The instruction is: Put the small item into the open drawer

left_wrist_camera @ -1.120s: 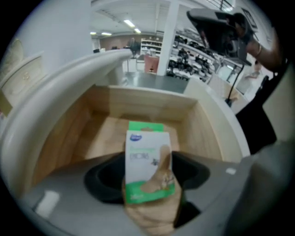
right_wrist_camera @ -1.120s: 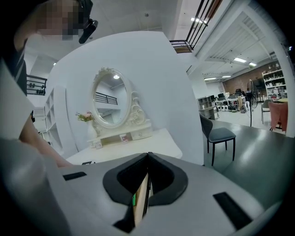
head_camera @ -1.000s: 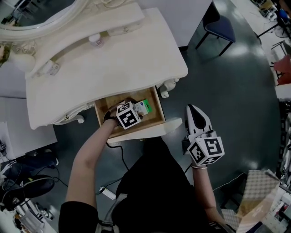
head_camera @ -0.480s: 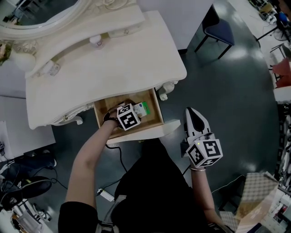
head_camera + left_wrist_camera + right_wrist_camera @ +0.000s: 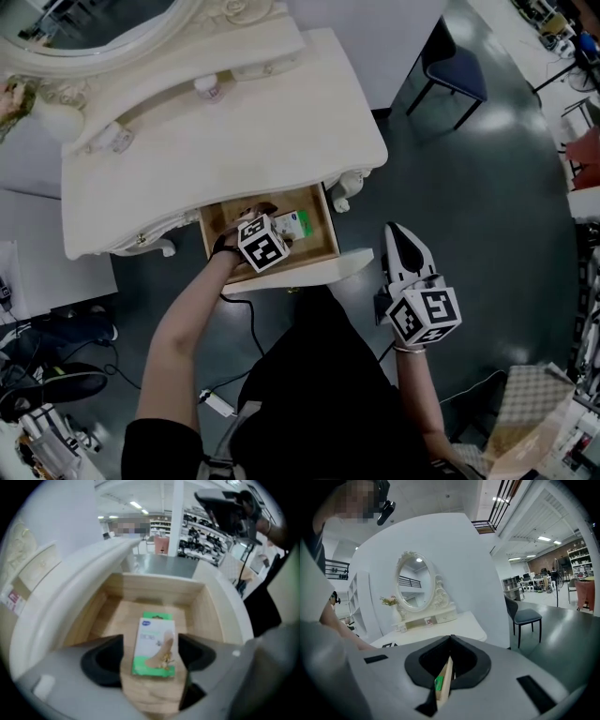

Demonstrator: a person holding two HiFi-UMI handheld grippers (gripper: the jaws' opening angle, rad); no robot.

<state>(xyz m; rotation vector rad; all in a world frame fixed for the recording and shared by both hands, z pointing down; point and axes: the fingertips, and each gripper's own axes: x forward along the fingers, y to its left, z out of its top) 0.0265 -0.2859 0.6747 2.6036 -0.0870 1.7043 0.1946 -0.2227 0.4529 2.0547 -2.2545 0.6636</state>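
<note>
- Right gripper (image 5: 450, 641) – held at the person's side – has its jaws closed together on a thin flat packet (image 5: 443, 682), seen edge-on.
- Left gripper (image 5: 150, 644) reaches into the open wooden drawer (image 5: 154, 588), its jaws opening wide. The small green-and-white box (image 5: 298, 223) lies flat on the drawer floor between them, unpressed.
- Beyond stands a white dressing table (image 5: 234, 141) with an oval mirror (image 5: 412, 581).

Left gripper (image 5: 279, 228) (arm extended) jaws opening, box (image 5: 154, 644) loose between; right gripper (image 5: 401, 236) clamps thin packet (image 5: 443, 681).
</note>
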